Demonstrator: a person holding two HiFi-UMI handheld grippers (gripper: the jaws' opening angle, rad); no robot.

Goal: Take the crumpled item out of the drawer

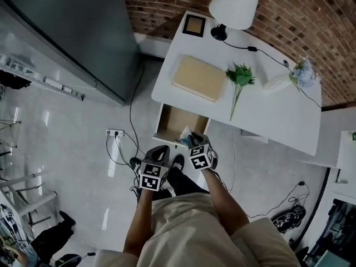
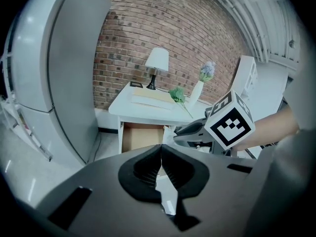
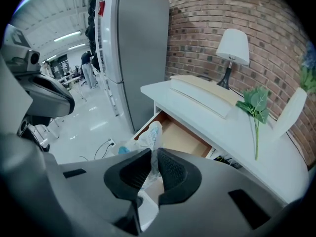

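Observation:
The wooden drawer [image 1: 178,124] stands pulled out from the front of the white desk [image 1: 278,115]. My right gripper [image 3: 152,169] is shut on a crumpled white wrapper with blue print [image 3: 149,138], which hangs above the drawer's front edge. From the head view the wrapper [image 1: 184,134] pokes out ahead of the right gripper [image 1: 196,142]. My left gripper [image 2: 161,169] is shut with nothing between its pads; it hangs back from the drawer [image 2: 143,136], left of the right gripper [image 2: 197,131].
On the desk lie a tan book [image 1: 199,78], a green plant sprig [image 1: 239,77], a white lamp [image 1: 233,4], a small framed picture [image 1: 194,24] and a vase of flowers [image 1: 300,74]. A grey cabinet [image 1: 72,32] stands left. A power strip and cables [image 1: 115,135] lie on the floor.

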